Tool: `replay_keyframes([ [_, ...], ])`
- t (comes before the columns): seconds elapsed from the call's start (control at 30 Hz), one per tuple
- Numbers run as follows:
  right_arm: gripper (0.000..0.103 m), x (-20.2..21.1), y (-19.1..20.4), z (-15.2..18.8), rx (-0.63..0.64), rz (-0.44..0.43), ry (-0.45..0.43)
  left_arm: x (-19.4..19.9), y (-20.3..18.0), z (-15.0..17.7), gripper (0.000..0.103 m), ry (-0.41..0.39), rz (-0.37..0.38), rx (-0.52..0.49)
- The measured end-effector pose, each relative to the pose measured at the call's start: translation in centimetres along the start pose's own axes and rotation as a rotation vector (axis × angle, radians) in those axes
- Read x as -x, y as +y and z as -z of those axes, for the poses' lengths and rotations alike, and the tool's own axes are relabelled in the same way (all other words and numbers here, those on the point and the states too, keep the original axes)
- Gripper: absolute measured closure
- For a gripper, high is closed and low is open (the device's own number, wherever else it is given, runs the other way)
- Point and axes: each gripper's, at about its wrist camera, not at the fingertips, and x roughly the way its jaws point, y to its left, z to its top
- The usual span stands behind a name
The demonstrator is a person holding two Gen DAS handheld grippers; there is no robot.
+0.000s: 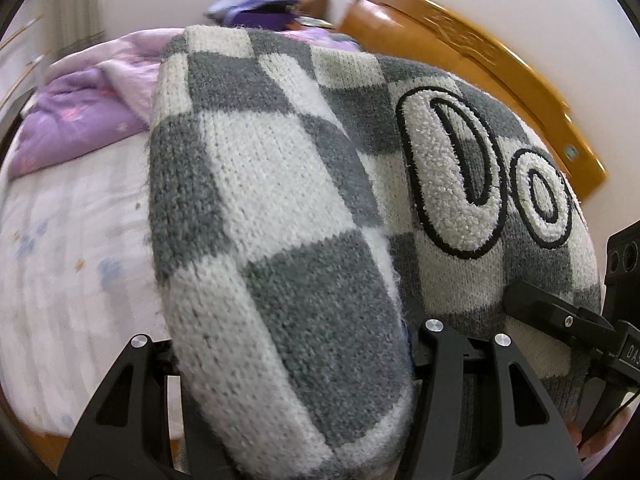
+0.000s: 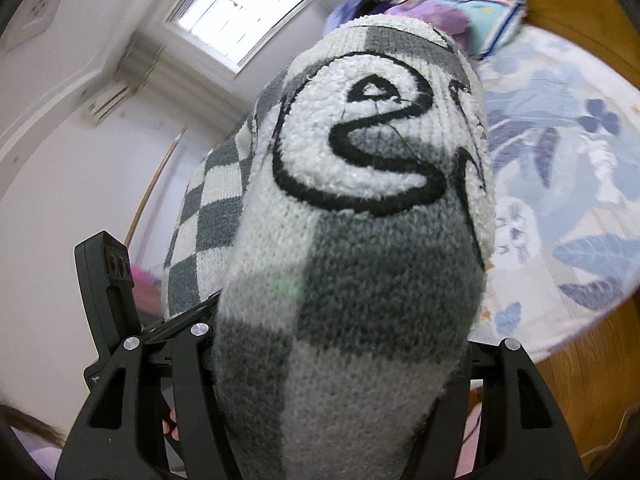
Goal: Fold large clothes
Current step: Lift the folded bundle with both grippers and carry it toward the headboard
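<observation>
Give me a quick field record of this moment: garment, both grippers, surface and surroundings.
garment: grey and white checked knit sweater with fuzzy black-outlined letters, bunched thickly, lifted off the bed
left hand-held gripper: sweater fold fills the space between its fingers, gripped
right hand-held gripper: another fold of the same sweater held between its fingers
surface: bed sheet with blue floral print
on bed: purple quilt, heaped at the far side
surroundings: wooden headboard, window
image quality: background motion-blurred
</observation>
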Motion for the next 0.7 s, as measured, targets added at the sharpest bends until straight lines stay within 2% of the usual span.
replay_keyframes([
  [0.23,0.045,4.1,-0.1,2.4,-0.072,0.087,-0.082,-2.2,-1.9,-0.4,0.048,0.054,0.098,-0.104],
  [0.37,0.045,4.9,-1.3,2.5,-0.114,0.105,-0.105,-3.6,-4.2,-1.1,0.048,0.063,0.091,-0.165],
  [0.5,0.045,5.3,-3.2,1.4,-0.123,0.112,-0.111,-5.1,-6.4,-2.0,0.048,0.074,0.092,-0.180],
  [0.63,0.045,7.2,-5.6,0.0,-0.123,0.076,-0.112,-7.1,-9.1,-3.9,0.048,0.069,0.084,-0.183],
  [0.7,0.045,8.1,-7.8,-2.0,-0.112,0.055,-0.103,-8.2,-10.7,-4.8,0.048,0.069,0.076,-0.174],
])
